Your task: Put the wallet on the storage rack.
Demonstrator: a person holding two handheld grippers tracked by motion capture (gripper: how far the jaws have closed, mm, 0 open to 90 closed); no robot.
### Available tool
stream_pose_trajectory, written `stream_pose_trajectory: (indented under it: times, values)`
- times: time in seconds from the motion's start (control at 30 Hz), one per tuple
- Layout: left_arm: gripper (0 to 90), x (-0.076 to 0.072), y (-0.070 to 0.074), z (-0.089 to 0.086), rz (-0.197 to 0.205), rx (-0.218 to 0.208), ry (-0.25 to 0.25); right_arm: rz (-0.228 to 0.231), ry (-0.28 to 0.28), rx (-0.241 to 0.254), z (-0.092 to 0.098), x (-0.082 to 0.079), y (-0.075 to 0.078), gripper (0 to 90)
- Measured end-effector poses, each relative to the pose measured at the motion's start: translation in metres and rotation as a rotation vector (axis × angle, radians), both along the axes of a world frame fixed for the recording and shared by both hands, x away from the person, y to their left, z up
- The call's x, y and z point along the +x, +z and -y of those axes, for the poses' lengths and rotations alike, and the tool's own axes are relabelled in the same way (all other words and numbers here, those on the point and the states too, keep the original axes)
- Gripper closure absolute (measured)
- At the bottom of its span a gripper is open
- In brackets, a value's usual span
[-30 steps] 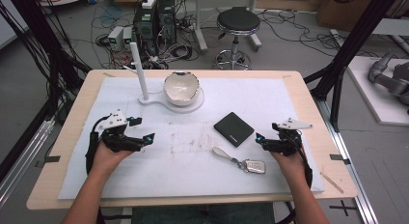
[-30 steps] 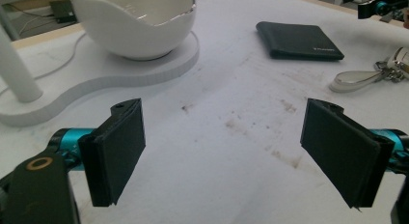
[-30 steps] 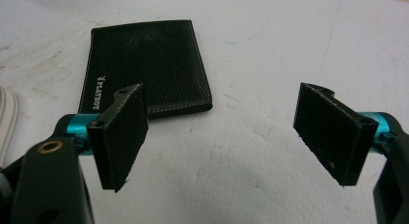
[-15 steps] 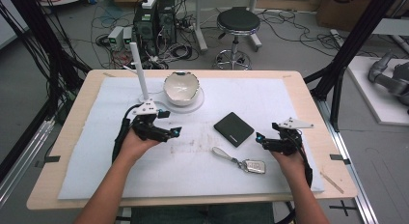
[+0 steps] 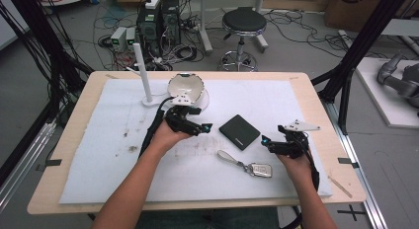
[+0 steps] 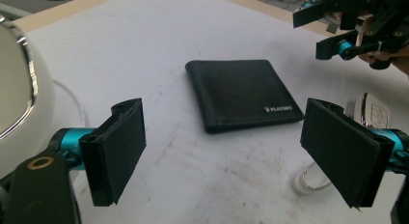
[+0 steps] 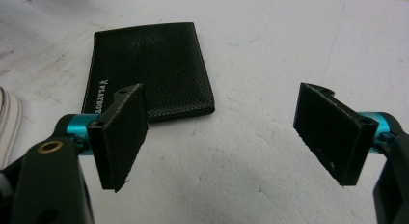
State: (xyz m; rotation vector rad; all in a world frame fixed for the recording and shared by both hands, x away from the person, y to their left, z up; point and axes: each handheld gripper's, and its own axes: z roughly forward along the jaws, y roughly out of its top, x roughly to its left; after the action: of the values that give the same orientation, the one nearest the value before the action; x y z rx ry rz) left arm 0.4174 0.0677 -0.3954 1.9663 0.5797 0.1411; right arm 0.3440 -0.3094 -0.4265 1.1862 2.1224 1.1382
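Observation:
A black leather wallet (image 5: 239,132) lies flat on the white mat (image 5: 113,165), between my two grippers. My left gripper (image 5: 203,127) hovers just left of it, open, its jaws wide apart and facing the wallet (image 6: 241,93). To the wallet's right my right gripper (image 5: 267,141) is open too, with nothing between its jaws; in the right gripper view the wallet (image 7: 149,64) lies ahead and to the left. A silver car key fob (image 5: 260,170) with a white strap rests nearer the front edge, below the wallet.
A white bowl (image 5: 185,86) with a shiny rim stands just behind the left gripper. Left of it, a white post (image 5: 142,71) rises from a round base. The wooden table (image 5: 74,95) borders the mat; cables, boxes and a stool fill the floor beyond.
My left gripper has travelled right and away from the front edge, from the mat's left part to beside the wallet. The right gripper has stayed put, and both remain open.

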Motion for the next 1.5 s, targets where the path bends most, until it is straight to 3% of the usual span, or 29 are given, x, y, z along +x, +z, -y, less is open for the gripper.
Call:
stream_pose_trajectory:
  times: [0.4,0.57,0.6,0.7,1.07,1.23,1.3,1.33,1.5]
  values:
    - [16.0,0.021,0.004,0.044,-0.026,0.023,-0.056,-0.011,0.008,0.003,-0.001,0.0,0.0,19.9]
    - [16.0,0.032,-0.001,0.064,-0.036,0.071,-0.083,-0.006,0.01,0.002,-0.001,0.0,0.0,20.0]
    - [16.0,0.037,-0.007,0.068,-0.059,0.073,-0.084,-0.007,0.012,0.002,-0.001,0.0,0.0,19.9]
    - [16.0,0.043,-0.016,0.073,-0.08,0.102,-0.084,-0.006,0.012,0.002,-0.001,0.0,0.0,20.0]
    - [16.0,0.054,-0.036,0.091,-0.095,0.143,-0.088,-0.013,0.018,-0.005,-0.002,0.001,-0.001,20.0]
    - [16.0,0.061,-0.046,0.1,-0.123,0.186,-0.092,-0.017,0.02,-0.006,-0.002,0.002,-0.002,20.0]
    - [16.0,0.061,-0.05,0.103,-0.14,0.183,-0.079,-0.015,0.023,-0.007,-0.002,0.002,-0.002,20.0]
    - [16.0,0.062,-0.052,0.104,-0.141,0.205,-0.08,-0.016,0.023,-0.007,-0.002,0.002,-0.002,20.0]
    - [15.8,0.063,-0.052,0.106,-0.138,0.211,-0.076,-0.018,0.023,-0.01,-0.002,0.001,-0.002,20.0]
